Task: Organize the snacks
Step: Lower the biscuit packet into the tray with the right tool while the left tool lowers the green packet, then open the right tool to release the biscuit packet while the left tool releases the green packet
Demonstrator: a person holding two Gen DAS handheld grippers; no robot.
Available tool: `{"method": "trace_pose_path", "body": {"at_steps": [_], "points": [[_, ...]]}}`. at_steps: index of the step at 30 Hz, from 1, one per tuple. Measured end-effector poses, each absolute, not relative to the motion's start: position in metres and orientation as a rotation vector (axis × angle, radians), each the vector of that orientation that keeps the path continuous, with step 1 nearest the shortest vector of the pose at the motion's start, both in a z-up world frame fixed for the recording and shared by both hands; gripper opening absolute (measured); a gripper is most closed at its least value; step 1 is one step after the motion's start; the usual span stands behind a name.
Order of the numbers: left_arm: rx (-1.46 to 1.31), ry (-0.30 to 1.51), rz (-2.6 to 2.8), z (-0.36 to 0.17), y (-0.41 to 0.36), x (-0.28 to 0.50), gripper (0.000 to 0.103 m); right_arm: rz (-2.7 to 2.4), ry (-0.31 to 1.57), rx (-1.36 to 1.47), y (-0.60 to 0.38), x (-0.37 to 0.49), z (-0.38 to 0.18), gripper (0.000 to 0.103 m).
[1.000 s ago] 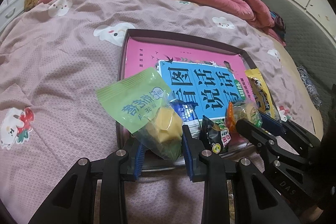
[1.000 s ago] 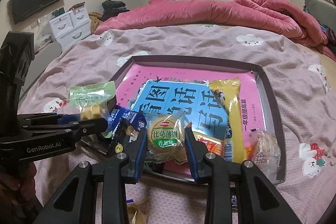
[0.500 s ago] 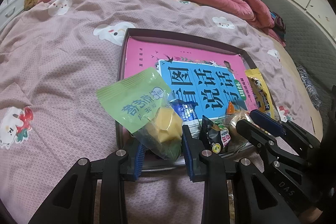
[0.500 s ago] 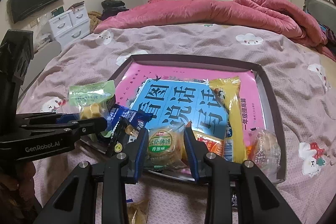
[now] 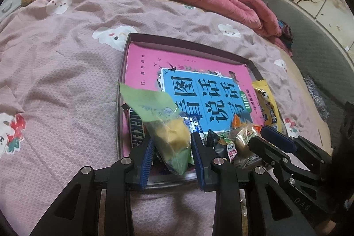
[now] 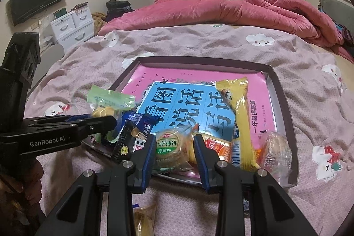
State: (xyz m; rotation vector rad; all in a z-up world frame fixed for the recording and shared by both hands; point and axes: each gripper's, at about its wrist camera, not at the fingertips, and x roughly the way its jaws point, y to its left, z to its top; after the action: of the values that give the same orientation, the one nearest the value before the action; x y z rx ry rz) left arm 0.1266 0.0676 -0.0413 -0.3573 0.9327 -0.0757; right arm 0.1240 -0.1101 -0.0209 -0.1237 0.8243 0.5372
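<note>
A green packet with a yellow pastry (image 5: 170, 138) stands tilted between the blue pads of my left gripper (image 5: 171, 147), which is shut on it over the near left corner of the dark tray (image 5: 188, 43). From the right wrist view, that left gripper (image 6: 111, 121) reaches in from the left with the green packet (image 6: 110, 101). My right gripper (image 6: 172, 147) is shut on a round biscuit packet with a green label (image 6: 171, 148) at the tray's near edge (image 6: 177, 178). It shows in the left wrist view as the right gripper (image 5: 261, 135).
A pink and blue book (image 6: 199, 107) lines the tray. On it lie a long yellow packet (image 6: 241, 116), a Snickers bar (image 5: 136, 129), a black packet (image 6: 126, 143), a blue packet (image 6: 141, 121), an orange packet (image 6: 218, 146) and a clear-wrapped pastry (image 6: 275, 149). Another snack (image 6: 143, 218) lies on the bedsheet.
The green packet has tipped in my left gripper, its top leaning away over the tray, and the Snickers bar now shows beside it. The right gripper's biscuit packet has hardly shifted.
</note>
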Motion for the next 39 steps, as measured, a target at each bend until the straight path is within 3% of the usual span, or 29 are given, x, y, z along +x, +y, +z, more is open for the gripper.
{"method": "trace_pose_path", "body": {"at_steps": [4, 9, 14, 22, 39], "points": [[-0.356, 0.922, -0.081, -0.038, 0.068, 0.126, 0.038, 0.538, 0.817, -0.121, -0.111, 0.123, -0.018, 0.036], [-0.354, 0.918, -0.075, -0.038, 0.069, 0.126, 0.051, 0.536, 0.822, -0.115, -0.111, 0.123, -0.017, 0.036], [-0.348, 0.909, -0.063, -0.034, 0.071, 0.124, 0.053, 0.530, 0.819, -0.111, -0.113, 0.121, -0.016, 0.036], [-0.330, 0.886, -0.050, -0.023, 0.070, 0.118, 0.066, 0.515, 0.810, -0.102, -0.118, 0.120, -0.011, 0.036], [-0.305, 0.902, -0.066, -0.014, 0.063, 0.109, 0.080, 0.503, 0.789, -0.078, -0.125, 0.115, -0.002, 0.061]]}}
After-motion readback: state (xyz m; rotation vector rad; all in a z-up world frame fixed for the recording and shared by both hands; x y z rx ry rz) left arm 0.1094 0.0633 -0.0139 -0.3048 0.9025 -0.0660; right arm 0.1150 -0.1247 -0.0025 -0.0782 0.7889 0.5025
